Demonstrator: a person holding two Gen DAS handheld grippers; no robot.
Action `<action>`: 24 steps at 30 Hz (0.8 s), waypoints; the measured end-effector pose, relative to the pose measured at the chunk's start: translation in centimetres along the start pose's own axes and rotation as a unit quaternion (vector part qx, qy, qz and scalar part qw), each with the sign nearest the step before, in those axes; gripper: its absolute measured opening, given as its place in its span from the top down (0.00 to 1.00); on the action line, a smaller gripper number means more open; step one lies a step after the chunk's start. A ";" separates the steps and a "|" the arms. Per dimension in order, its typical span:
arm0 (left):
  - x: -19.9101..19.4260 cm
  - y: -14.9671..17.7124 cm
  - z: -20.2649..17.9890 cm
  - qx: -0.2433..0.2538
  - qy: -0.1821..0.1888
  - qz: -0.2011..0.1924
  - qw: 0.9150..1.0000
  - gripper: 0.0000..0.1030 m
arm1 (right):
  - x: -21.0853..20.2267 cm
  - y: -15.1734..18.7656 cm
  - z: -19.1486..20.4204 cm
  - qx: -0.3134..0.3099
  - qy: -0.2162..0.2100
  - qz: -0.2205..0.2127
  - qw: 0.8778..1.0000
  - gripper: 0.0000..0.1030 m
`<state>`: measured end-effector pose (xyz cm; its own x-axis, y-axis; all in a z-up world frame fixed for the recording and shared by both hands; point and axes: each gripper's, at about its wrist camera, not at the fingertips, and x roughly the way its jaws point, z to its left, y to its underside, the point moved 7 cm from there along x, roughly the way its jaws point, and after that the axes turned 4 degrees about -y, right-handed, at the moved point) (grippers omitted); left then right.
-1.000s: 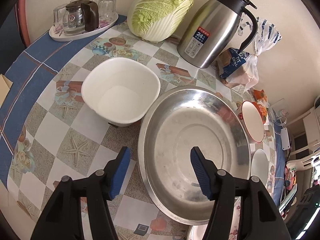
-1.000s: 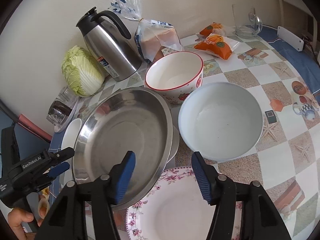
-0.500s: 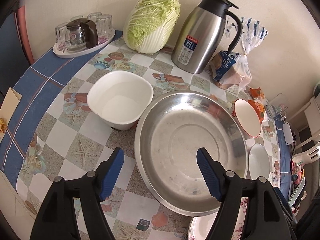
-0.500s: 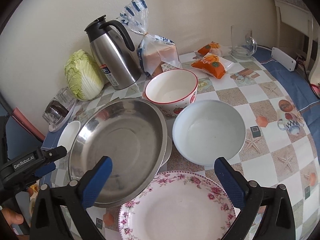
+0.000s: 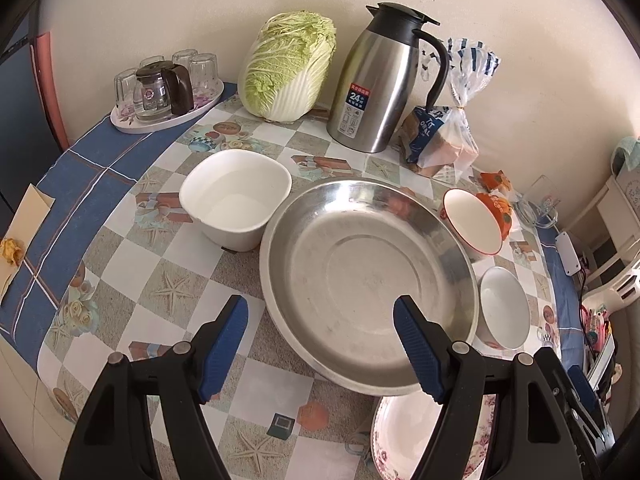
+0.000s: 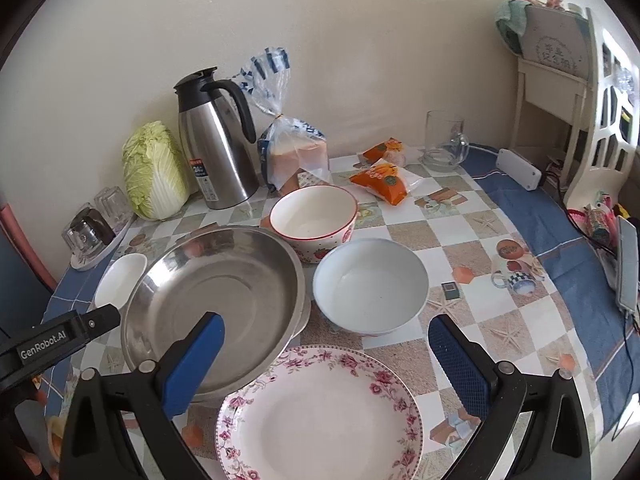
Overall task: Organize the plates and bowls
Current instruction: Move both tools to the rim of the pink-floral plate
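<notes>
A large steel basin [image 5: 368, 280] [image 6: 216, 300] sits mid-table, resting on a plate whose white edge shows under its right rim. A square white bowl [image 5: 236, 196] [image 6: 120, 280] stands to its left. A red-rimmed bowl [image 6: 314, 216] [image 5: 472, 220] and a pale blue bowl [image 6: 370, 284] [image 5: 504, 308] stand to its right. A floral plate [image 6: 320, 416] [image 5: 404, 436] lies at the near edge. My left gripper [image 5: 320, 328] is open above the basin's near rim. My right gripper [image 6: 326, 344] is open wide above the floral plate.
At the back stand a steel thermos [image 5: 380, 84], a cabbage [image 5: 288, 68], a bread bag [image 5: 444, 136], orange snack packets [image 6: 384, 176], a glass mug [image 6: 444, 144] and a tray of glasses [image 5: 164, 92]. A white power strip [image 6: 518, 168] and cables lie at the right edge.
Both grippers have drawn back and up from the basin. The right gripper has opened much wider and moved over the floral plate. The left gripper has opened a little more.
</notes>
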<state>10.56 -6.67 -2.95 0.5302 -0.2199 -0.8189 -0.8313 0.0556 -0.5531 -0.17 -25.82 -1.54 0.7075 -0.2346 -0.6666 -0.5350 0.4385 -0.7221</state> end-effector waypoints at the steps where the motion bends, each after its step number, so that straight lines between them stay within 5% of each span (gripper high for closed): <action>1: -0.1 0.2 0.0 -0.001 0.002 0.000 1.000 0.26 | 0.0 0.2 -0.2 0.004 -0.004 0.006 1.000 0.00; 7: -0.4 2.2 -0.6 0.004 -0.008 0.018 1.000 0.26 | 0.0 1.6 -2.6 0.044 0.002 0.038 0.998 0.00; 16: 0.5 6.2 -3.2 0.031 0.021 0.079 0.996 0.24 | 2.2 6.6 -7.1 0.119 0.025 0.161 0.979 0.00; 18: 0.8 7.0 -3.7 0.035 0.028 0.090 0.995 0.22 | 2.4 7.4 -7.4 0.121 0.030 0.177 0.976 0.00; 20: 1.2 7.6 -4.2 0.042 0.029 0.101 0.994 0.08 | 2.8 8.2 -7.7 0.122 0.036 0.195 0.972 0.00; 24: 2.1 8.7 -4.7 0.046 0.033 0.123 0.991 0.07 | 3.9 9.9 -8.7 0.132 0.045 0.233 0.963 0.01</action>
<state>3.68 -11.25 -8.72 0.2985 -0.2524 -0.9204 -0.9136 0.2034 -0.3521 -6.68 -29.94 -12.89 0.3701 -0.0289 -0.9286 -0.6405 0.7161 -0.2775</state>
